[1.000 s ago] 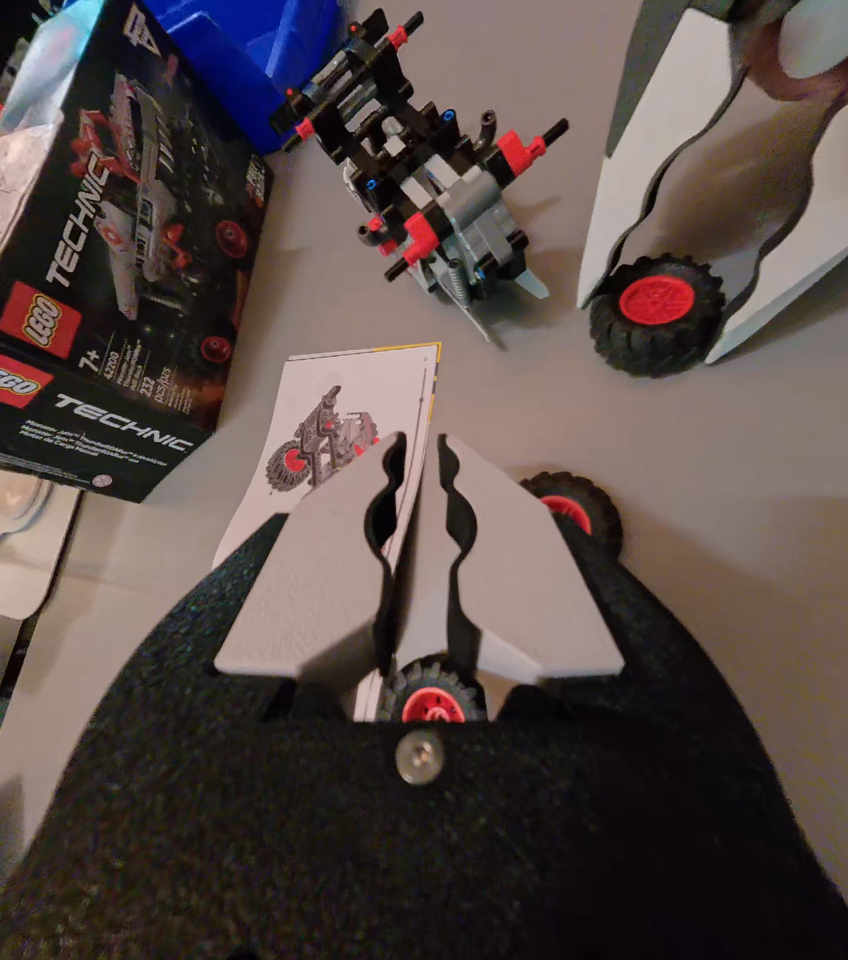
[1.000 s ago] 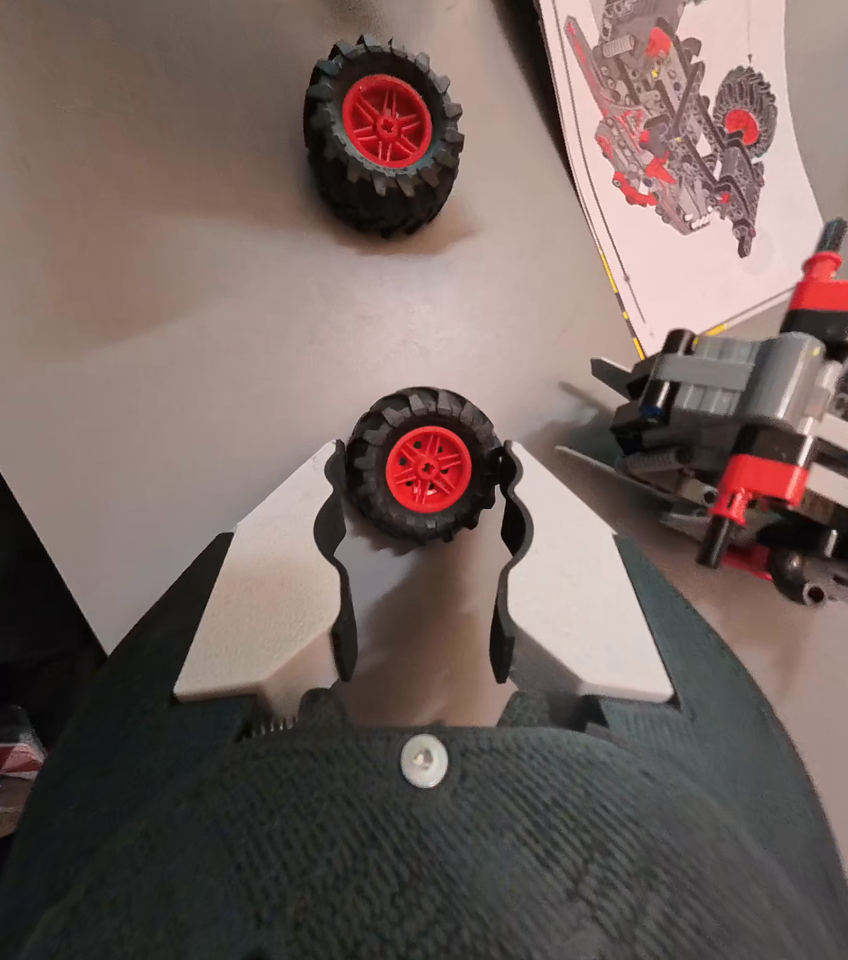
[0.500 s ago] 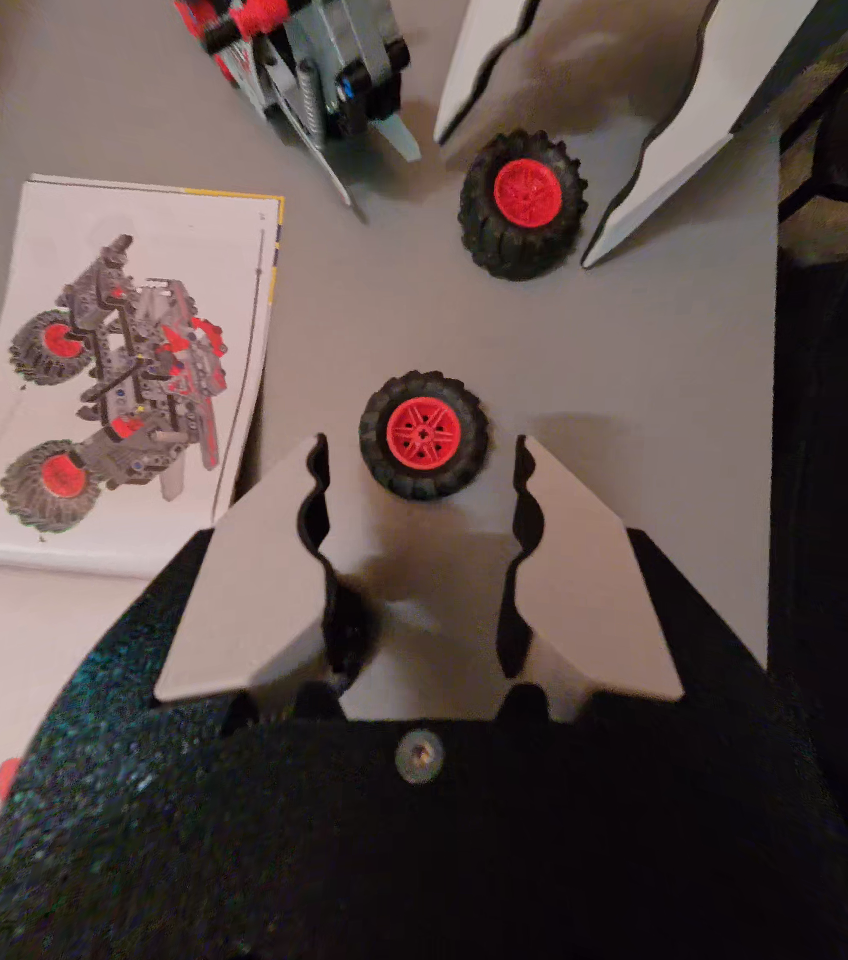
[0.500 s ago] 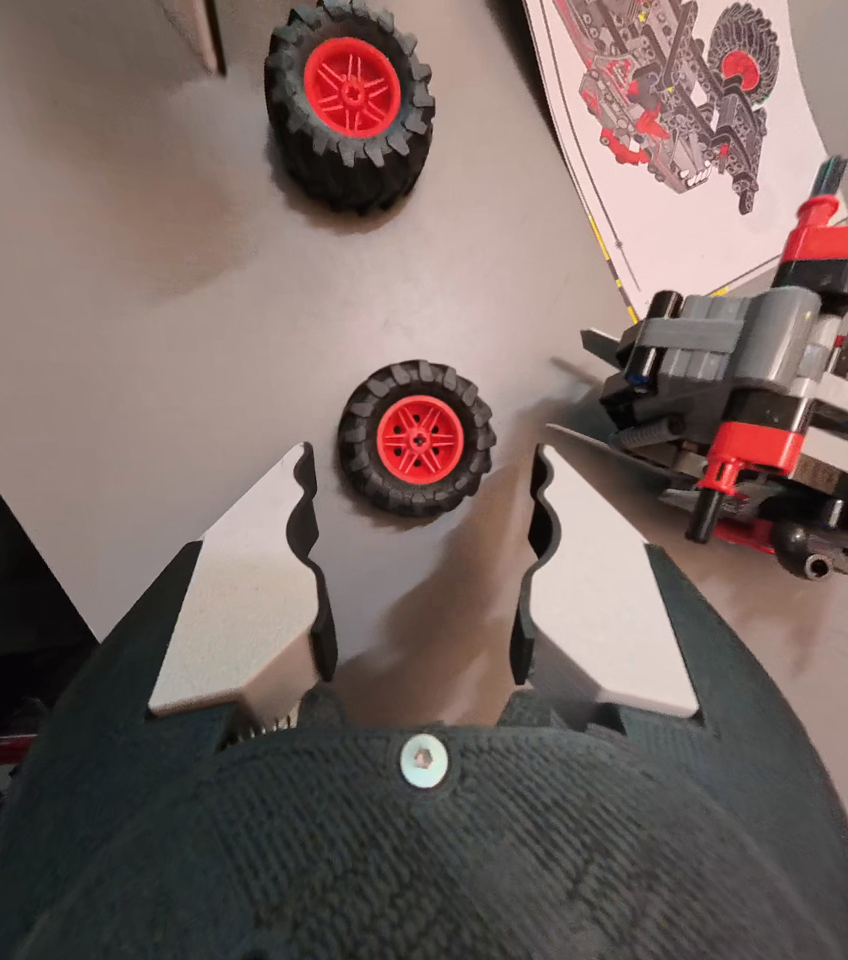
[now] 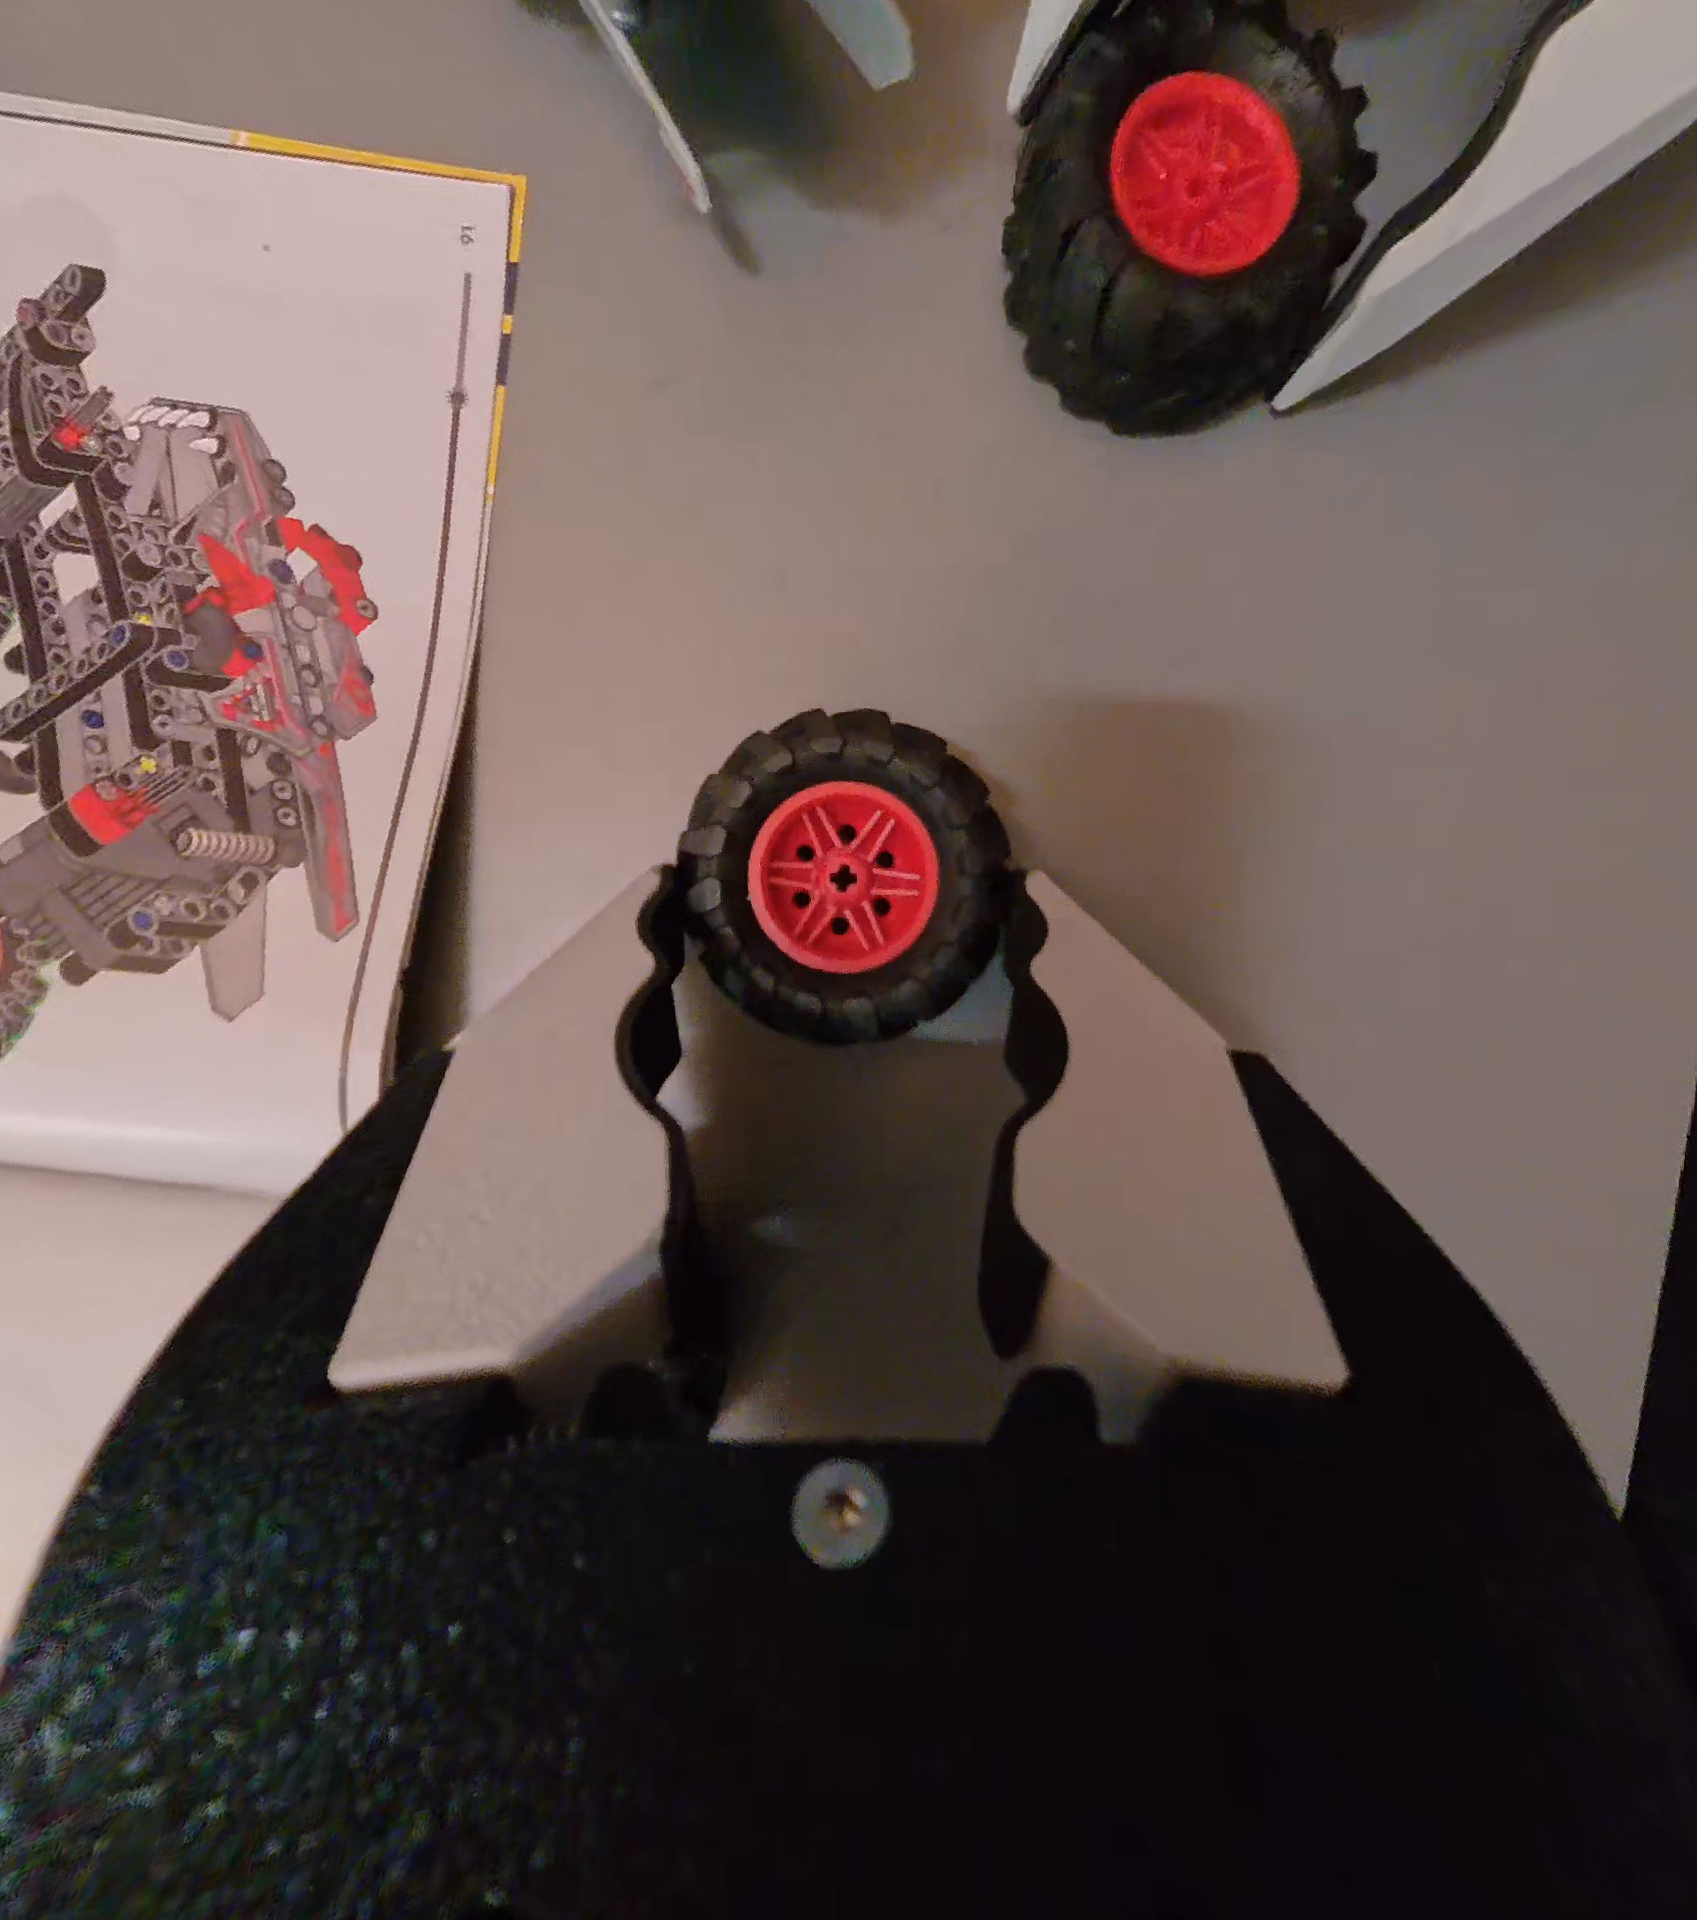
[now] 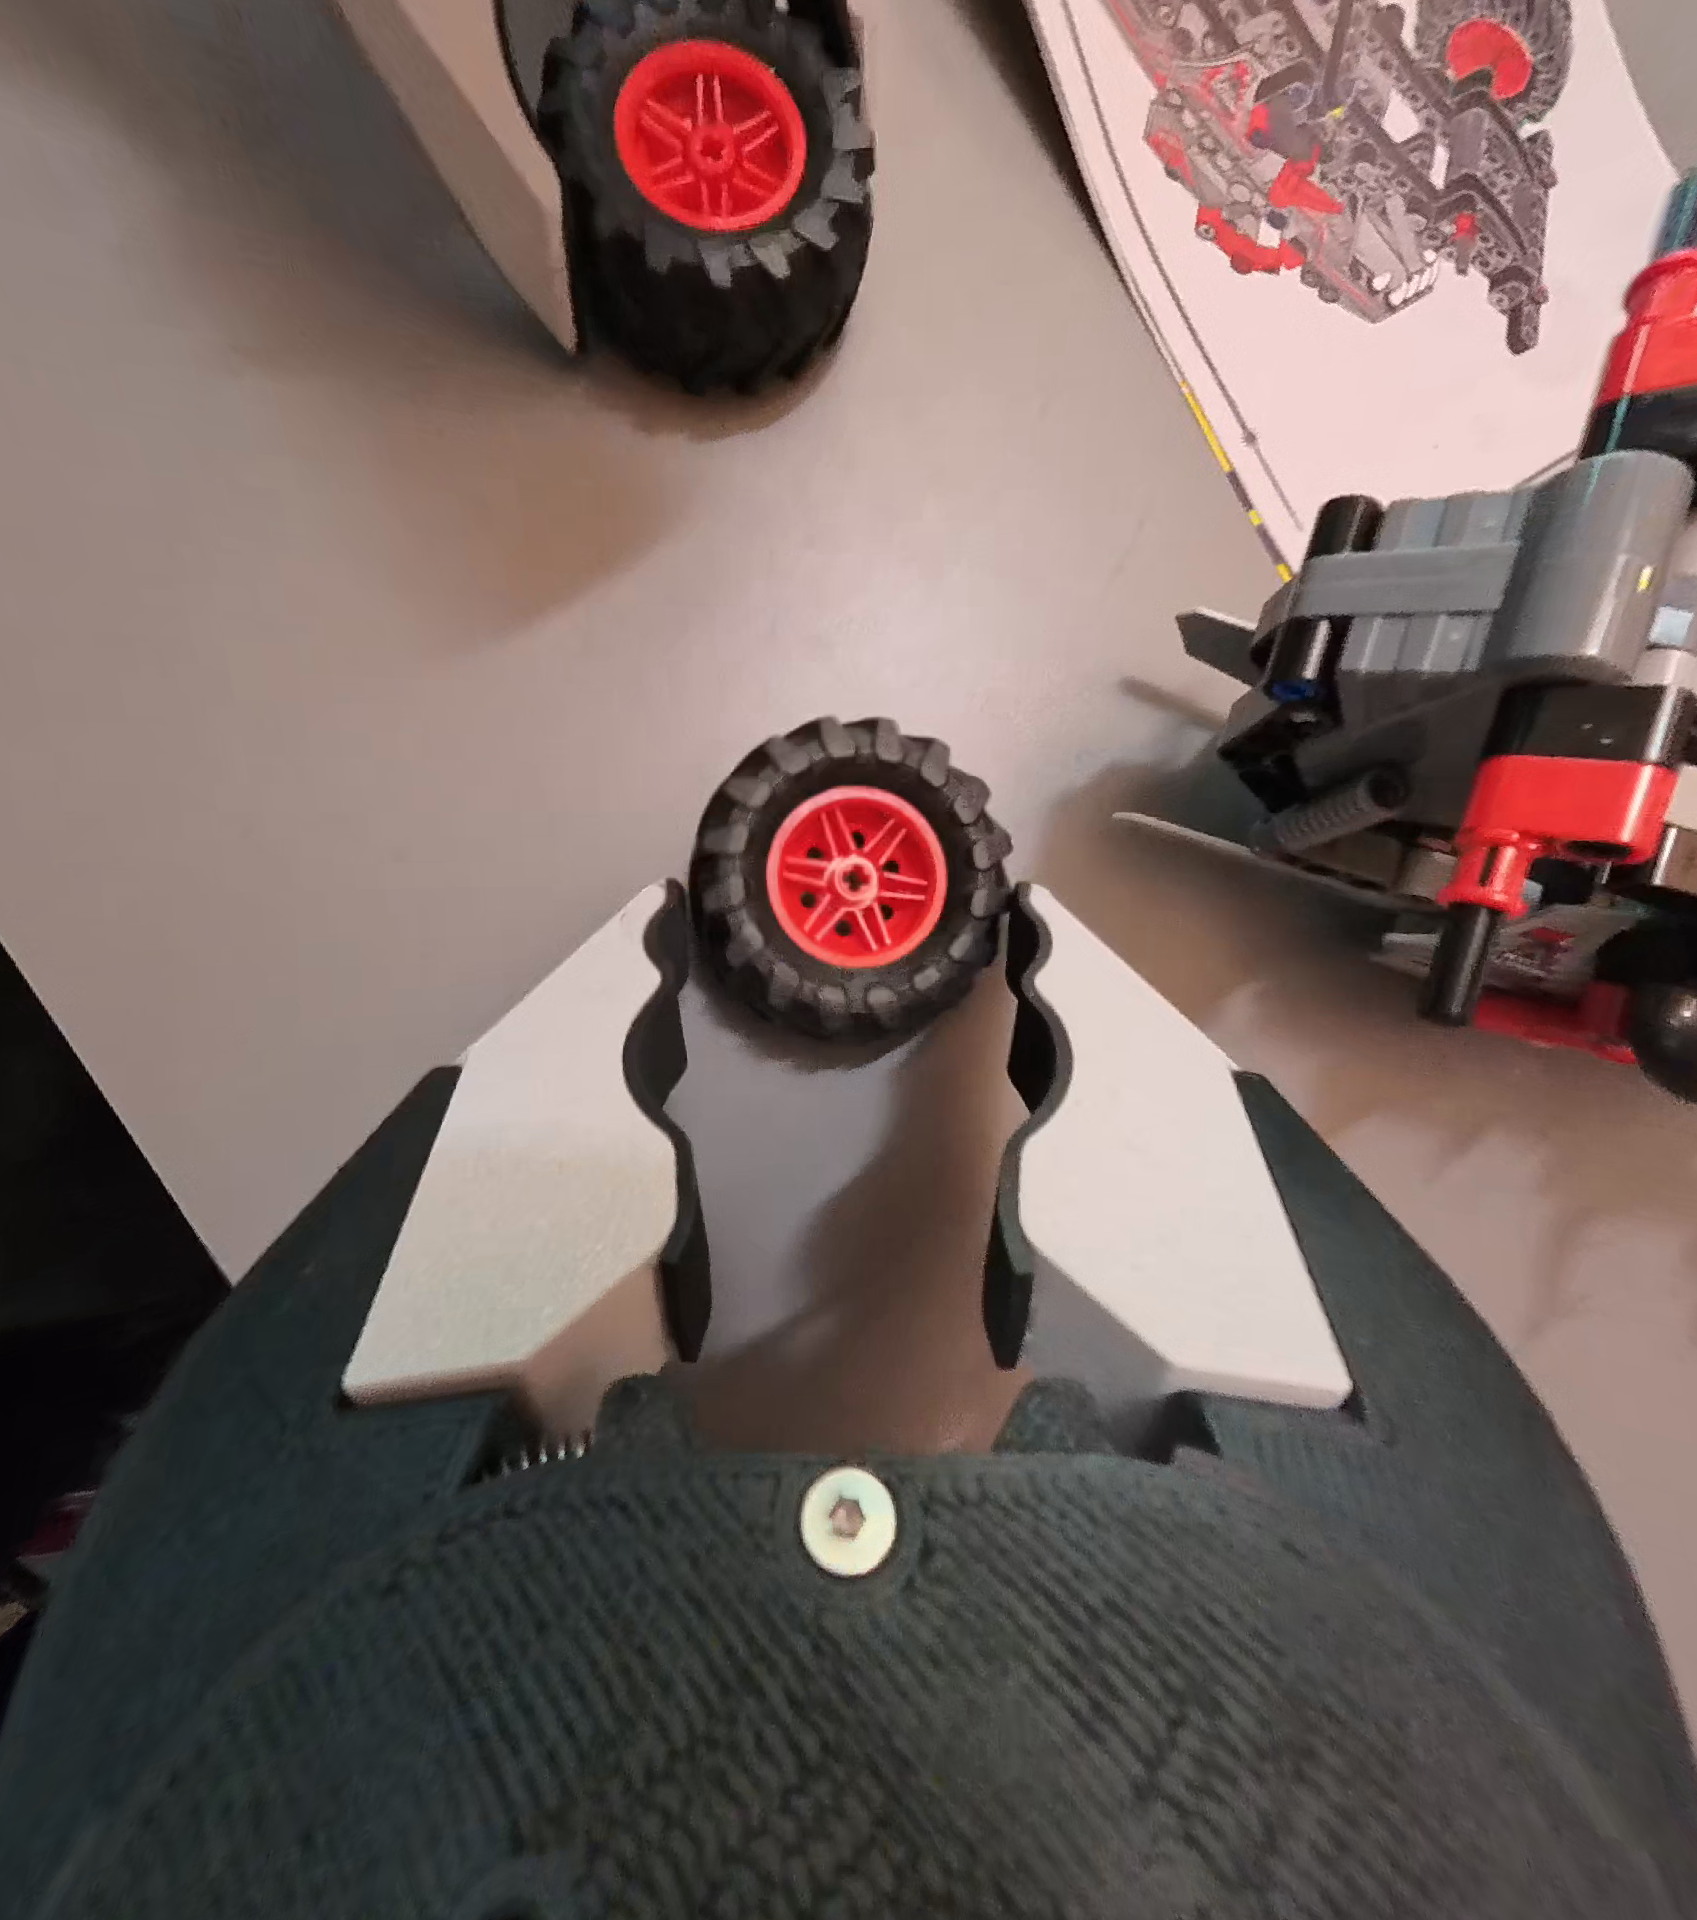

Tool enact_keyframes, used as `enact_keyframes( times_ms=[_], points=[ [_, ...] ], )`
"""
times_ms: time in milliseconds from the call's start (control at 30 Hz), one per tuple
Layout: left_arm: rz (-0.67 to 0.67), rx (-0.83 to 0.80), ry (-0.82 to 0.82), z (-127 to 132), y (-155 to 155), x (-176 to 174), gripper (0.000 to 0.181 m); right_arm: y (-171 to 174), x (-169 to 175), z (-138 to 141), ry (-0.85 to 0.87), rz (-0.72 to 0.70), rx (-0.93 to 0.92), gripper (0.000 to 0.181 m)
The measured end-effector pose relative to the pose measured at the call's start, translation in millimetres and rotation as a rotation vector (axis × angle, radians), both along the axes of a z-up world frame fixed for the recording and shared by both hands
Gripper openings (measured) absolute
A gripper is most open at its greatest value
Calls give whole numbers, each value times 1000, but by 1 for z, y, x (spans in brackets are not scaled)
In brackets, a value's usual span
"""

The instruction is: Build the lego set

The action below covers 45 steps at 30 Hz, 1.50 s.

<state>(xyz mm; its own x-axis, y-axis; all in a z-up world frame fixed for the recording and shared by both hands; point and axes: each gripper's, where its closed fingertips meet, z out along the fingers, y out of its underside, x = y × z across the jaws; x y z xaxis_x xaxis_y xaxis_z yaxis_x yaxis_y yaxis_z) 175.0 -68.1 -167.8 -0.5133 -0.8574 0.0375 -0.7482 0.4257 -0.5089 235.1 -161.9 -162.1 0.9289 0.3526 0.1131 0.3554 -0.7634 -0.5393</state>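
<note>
Two small wheels with black tyres and red hubs lie on the grey table [image 5: 1239, 644]. My left gripper [image 5: 842, 885] has its jaws closed against both sides of one wheel [image 5: 844, 831]. My right gripper [image 6: 846, 896] grips the other wheel [image 6: 854, 821] the same way. Each view shows the other gripper's wheel farther off: the right one's wheel [image 5: 1202, 187] between its white fingers [image 5: 1550, 156], and the left one's wheel [image 6: 709, 135] beside one white finger [image 6: 470, 156]. The partly built grey, black and red vehicle [image 6: 1550, 727] stands right of my right gripper.
The open instruction booklet [image 5: 200, 623] lies left of my left gripper and also shows in the right wrist view [image 6: 1343, 208]. The table edge [image 5: 1675, 1039] runs close on the right of the left wheel, with dark space beyond it.
My left gripper swung from over the booklet to the wheel near the table edge, opened, then closed on it. My right gripper opened and backed off its wheel, then closed on it again.
</note>
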Motion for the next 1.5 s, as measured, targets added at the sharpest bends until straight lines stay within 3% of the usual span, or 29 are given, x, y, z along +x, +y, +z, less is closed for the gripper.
enact_keyframes(
  times_ms=[33, 167, 267, 400, 567, 867, 1300, 1500],
  points=[
    [4, 6, 0, 0, 0, 0, 59, 0, -1, 0, -8, 18, -1, 62],
    [-14, 52, -6, 4, 3, 0, 65, 4, -2, -1, 15, 37, -6, 64],
    [-36, 49, -119, 27, 1, 13, 65, 1, -3, -2, 43, 36, -28, 60],
    [-246, 168, -457, 73, -13, 45, 59, -3, -1, -1, 44, 5, -10, 59],
    [-506, 387, -711, 105, -29, 86, 39, -8, 19, 14, 166, -248, 139, 59],
    [-672, 168, -496, 93, -60, 115, 38, -11, 46, 62, 258, -453, 507, 59],
    [-697, 540, -707, 82, -70, 139, 14, -5, 59, 68, 329, -499, 646, 59],
    [-604, 501, -758, 87, -74, 148, 13, -12, 74, 76, 427, -571, 754, 59]
  ],
)
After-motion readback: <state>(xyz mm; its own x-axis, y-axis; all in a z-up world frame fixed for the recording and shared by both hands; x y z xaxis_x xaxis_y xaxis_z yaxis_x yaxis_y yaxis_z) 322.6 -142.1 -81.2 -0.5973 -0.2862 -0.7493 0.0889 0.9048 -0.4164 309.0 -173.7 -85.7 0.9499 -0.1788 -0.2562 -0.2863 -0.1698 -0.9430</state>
